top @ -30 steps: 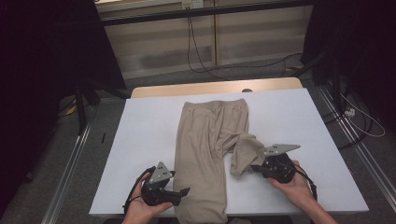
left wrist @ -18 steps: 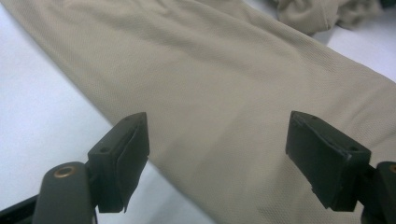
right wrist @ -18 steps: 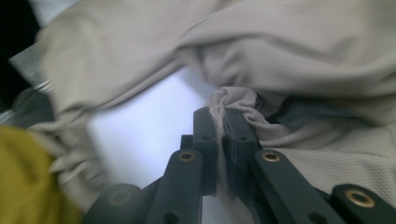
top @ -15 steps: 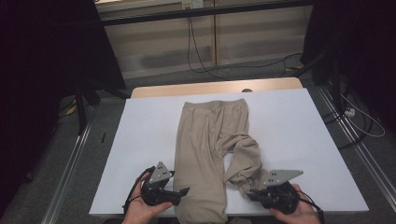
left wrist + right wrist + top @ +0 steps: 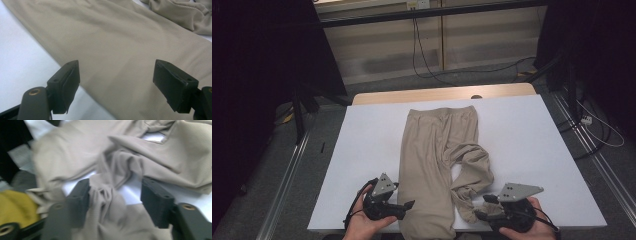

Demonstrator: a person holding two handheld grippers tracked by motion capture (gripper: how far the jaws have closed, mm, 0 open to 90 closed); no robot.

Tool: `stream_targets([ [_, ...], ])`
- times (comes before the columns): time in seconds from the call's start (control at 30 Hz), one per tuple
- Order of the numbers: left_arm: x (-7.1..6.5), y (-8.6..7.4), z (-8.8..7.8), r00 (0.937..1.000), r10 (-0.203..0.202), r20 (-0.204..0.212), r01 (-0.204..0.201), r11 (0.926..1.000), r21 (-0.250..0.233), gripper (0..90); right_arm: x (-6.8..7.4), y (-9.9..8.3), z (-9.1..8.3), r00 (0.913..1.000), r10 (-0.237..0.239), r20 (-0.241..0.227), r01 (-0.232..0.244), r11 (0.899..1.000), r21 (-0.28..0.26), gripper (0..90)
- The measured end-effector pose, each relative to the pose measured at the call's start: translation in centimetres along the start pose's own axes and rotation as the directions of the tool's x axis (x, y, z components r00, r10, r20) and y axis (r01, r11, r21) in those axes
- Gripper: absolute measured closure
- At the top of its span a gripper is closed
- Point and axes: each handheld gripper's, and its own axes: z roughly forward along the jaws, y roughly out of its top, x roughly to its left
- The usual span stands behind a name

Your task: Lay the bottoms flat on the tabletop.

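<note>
Beige trousers (image 5: 437, 145) lie lengthwise on the white table (image 5: 372, 140), waist at the far end. The left leg is flat. The right leg (image 5: 472, 170) is crumpled and bent toward the near edge. My left gripper (image 5: 407, 209) rests at the near left, open, its jaws spread over the flat leg (image 5: 112, 37) without touching it (image 5: 120, 82). My right gripper (image 5: 479, 207) sits at the near right by the crumpled leg's end. Its jaws stand apart (image 5: 115, 195) with bunched fabric (image 5: 107, 197) lying between them.
A wooden strip (image 5: 437, 94) shows along the table's far edge. Cables (image 5: 432, 65) trail on the floor beyond. Metal rails run along the floor at left (image 5: 287, 170) and right (image 5: 602, 165). Something yellow (image 5: 15, 207) shows at the left of the right gripper view.
My right gripper has moved toward the near edge of the table, and the crumpled trouser leg has stretched that way with it. The left gripper has stayed put.
</note>
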Motion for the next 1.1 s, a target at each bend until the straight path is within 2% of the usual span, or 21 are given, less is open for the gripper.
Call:
stream_targets([
  [0.13,0.0,0.0,0.0,1.0,0.005,0.006,-0.005,1.0,0.002,22.1,-0.6,0.0,2.1,1.0,-0.001,0.004,0.001,0.997,0.078,33.2],
  [0.17,0.0,0.0,0.0,1.0,0.004,0.006,-0.004,1.0,0.001,22.1,-0.5,-0.1,2.7,1.0,-0.002,-0.002,0.002,0.994,0.107,31.0],
  [0.2,0.0,0.0,0.0,1.0,0.005,0.007,-0.005,1.0,0.001,22.1,-0.3,-0.4,3.2,0.9998,-0.007,-0.017,0.009,0.992,0.124,23.9],
  [0.23,0.0,0.0,0.0,1.0,0.006,0.007,-0.006,1.0,0.0,22.1,-0.1,-0.4,3.2,0.9996,-0.024,-0.016,0.026,0.991,0.13,23.6],
  [0.27,0.0,0.0,0.0,1.0,0.003,0.006,-0.003,1.0,-0.001,22.1,0.3,-0.4,3.2,0.9983,-0.058,0.003,0.057,0.989,0.135,28.0],
  [0.3,0.0,0.0,0.0,1.0,0.002,0.007,-0.002,1.0,-0.004,22.2,0.4,-0.4,3.2,0.9982,-0.059,-0.005,0.059,0.99,0.13,38.7],
  [0.37,0.0,0.1,0.1,0.9999,0.005,0.009,-0.005,1.0,0.003,22.1,0.7,-0.5,2.8,0.9963,-0.054,-0.067,0.062,0.991,0.123,67.3],
  [0.4,0.0,0.1,0.1,0.9999,0.006,0.011,-0.006,1.0,0.003,22.2,1.2,-0.6,2.7,0.9943,-0.046,-0.096,0.058,0.991,0.123,74.4],
  [0.43,0.0,0.1,0.2,0.9999,0.006,0.015,-0.006,1.0,0.0,22.1,1.5,-0.7,2.6,0.9945,-0.062,-0.084,0.072,0.99,0.124,76.8],
  [0.5,0.0,0.1,0.1,0.9999,0.008,0.015,-0.008,1.0,0.0,22.1,2.1,-0.9,2.2,0.993,-0.063,-0.1,0.076,0.988,0.132,78.5],
  [0.67,0.1,0.1,0.2,0.9999,0.004,0.011,-0.004,1.0,0.001,22.1,3.8,-2.0,1.0,0.9854,-0.061,-0.159,0.088,0.982,0.166,76.7],
  [0.7,0.1,0.2,0.2,1.0,0.003,0.008,-0.003,1.0,0.001,22.1,4.0,-2.1,0.9,0.9848,-0.064,-0.161,0.091,0.982,0.165,71.7],
  [0.77,0.0,0.2,0.3,1.0,0.001,0.006,-0.001,1.0,-0.002,22.1,3.9,-1.9,0.7,0.988,-0.049,-0.147,0.07,0.987,0.143,48.5],
  [0.8,0.0,0.2,0.3,0.9999,0.014,0.005,-0.014,0.9999,0.005,22.1,3.7,-1.8,0.7,0.9905,-0.043,-0.131,0.061,0.989,0.135,41.8],
  [0.9,-0.1,0.2,0.3,0.9999,0.014,0.005,-0.014,0.9999,0.001,22.1,2.8,-1.4,0.1,0.995,-0.012,-0.1,0.02,0.997,0.079,34.0],
  [1.0,0.1,0.2,0.3,1.0,0.006,0.006,-0.006,1.0,0.002,22.1,2.1,-1.0,-0.5,0.9977,0.004,-0.068,-0.003,1.0,0.019,34.4],
  [1.03,0.1,0.2,0.3,1.0,0.005,0.002,-0.005,1.0,0.006,22.1,1.9,-0.8,-0.5,0.9985,-0.002,-0.054,0.002,1.0,0.006,38.2],
  [1.1,0.1,0.2,0.4,1.0,0.009,0.001,-0.009,0.9999,0.006,22.1,1.1,-0.4,-0.1,0.9999,0.009,-0.011,-0.009,1.0,0.002,51.9],
])
